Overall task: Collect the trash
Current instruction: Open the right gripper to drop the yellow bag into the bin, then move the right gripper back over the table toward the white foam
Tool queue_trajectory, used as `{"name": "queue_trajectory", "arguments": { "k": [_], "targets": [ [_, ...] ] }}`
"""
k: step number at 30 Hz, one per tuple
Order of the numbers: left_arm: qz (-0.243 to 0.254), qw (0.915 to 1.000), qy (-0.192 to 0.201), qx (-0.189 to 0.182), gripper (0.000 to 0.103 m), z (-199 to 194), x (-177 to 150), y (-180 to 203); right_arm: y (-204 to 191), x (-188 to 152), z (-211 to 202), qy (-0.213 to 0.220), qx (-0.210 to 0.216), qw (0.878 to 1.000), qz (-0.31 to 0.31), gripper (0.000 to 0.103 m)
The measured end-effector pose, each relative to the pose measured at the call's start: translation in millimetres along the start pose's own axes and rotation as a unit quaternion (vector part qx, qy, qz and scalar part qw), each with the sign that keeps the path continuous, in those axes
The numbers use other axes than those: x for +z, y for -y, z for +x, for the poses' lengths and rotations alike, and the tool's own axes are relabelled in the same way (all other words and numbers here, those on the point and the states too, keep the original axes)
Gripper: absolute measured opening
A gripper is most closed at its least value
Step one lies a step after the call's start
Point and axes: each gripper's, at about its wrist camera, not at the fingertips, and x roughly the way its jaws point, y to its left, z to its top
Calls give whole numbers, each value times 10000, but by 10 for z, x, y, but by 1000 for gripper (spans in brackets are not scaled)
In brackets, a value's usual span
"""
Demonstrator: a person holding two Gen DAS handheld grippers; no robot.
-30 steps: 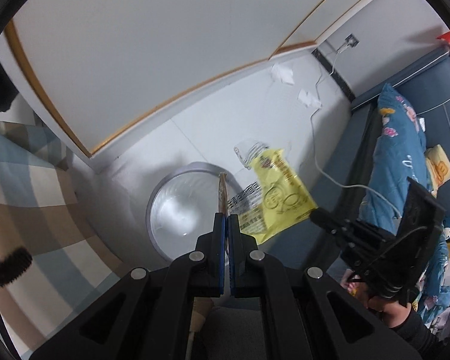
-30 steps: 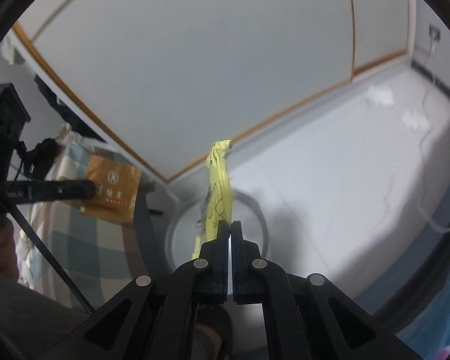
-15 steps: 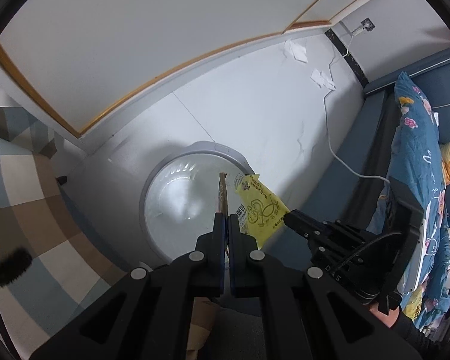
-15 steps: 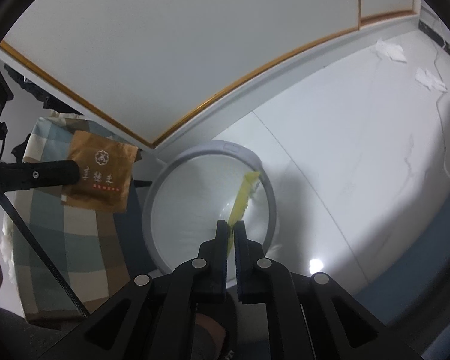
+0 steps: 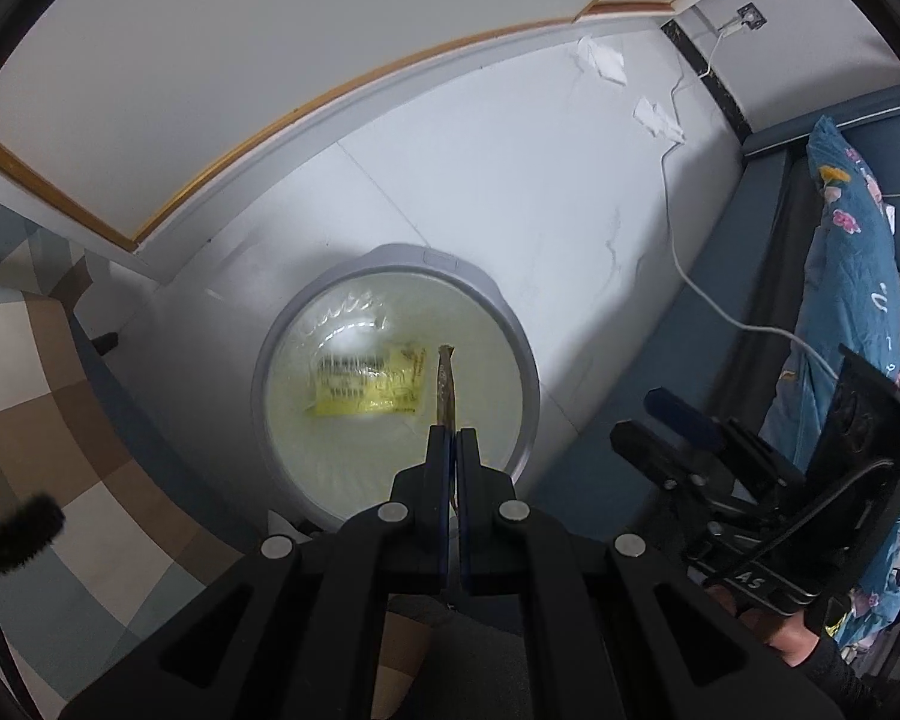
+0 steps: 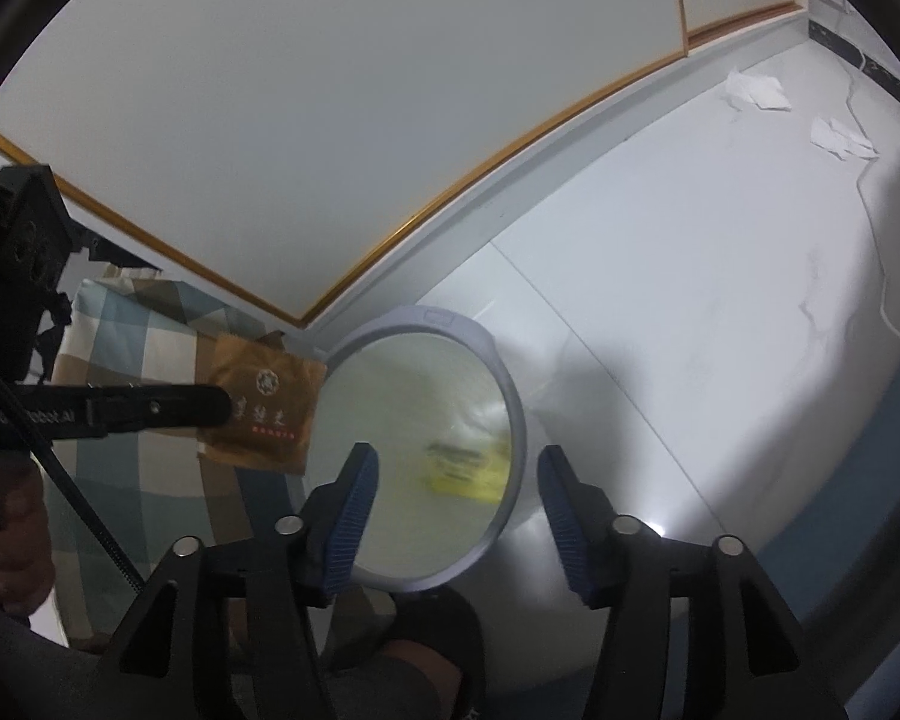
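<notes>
The left tongs [image 5: 452,432] clamp a brown packet [image 6: 262,401]; the right tongs [image 6: 459,468] have just been opening — nothing between them. At their twelve o'clock, the yellow wrapper [image 5: 369,384] lies inside the grey bin [image 5: 525,354].

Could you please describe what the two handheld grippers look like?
Both grippers are black, with angular frames and silver bolts. The right gripper has blue ribbed pads. The left gripper shows blue pad edges, white lettering on its side and a black cable.

Both wrist views steeply down, near, sharing the bin [image 5: 528,372].
</notes>
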Motion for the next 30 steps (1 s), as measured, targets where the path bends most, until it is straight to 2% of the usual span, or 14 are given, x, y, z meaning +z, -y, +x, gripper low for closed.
{"name": "queue_trajectory", "arguments": {
  "k": [2, 6, 8, 11, 12, 13, 14, 22, 24, 25, 27, 30],
  "targets": [
    [-26, 9999, -96, -19, 0, 44, 3, -1, 0, -6, 2, -1, 5, 10000, 42, 62],
    [-48, 9997, -251, 38, 0, 109, -7, -12, 28, 6, -20, 0, 51, 9999, 122, 63],
    [-56, 9996, -287, 46, 0, 120, -18, -17, 38, 5, -36, 12, 15, 9999, 131, 67],
    [-78, 9996, -265, 78, 20, 100, -49, -30, 41, 8, -69, 81, 1, 9998, 153, 72],
    [-82, 9997, -225, 95, 31, 87, -60, -34, 38, 7, -82, 98, -2, 9998, 158, 72],
    [-85, 9998, -149, 129, 40, 56, -72, -38, 39, 6, -97, 110, 6, 9998, 159, 73],
    [-88, 9998, -64, 147, 42, 18, -81, -43, 32, 8, -107, 117, 14, 9998, 157, 74],
    [-128, 9960, 748, 464, 46, -373, -225, -76, -86, 25, -286, 318, -67, 9995, 62, 80],
    [-174, 9939, 951, 527, 52, -490, -280, -83, -130, 47, -370, 431, -71, 9990, 41, 83],
    [-212, 9920, 1108, 563, 58, -573, -318, -91, -154, 57, -412, 484, -59, 9988, 26, 83],
    [-247, 9877, 1409, 625, 62, -715, -381, -107, -230, 88, -523, 628, -34, 9980, -33, 85],
    [-315, 9795, 1841, 759, 63, -976, -497, -138, -377, 134, -701, 850, 10, 9962, -181, 87]
  ]
}}
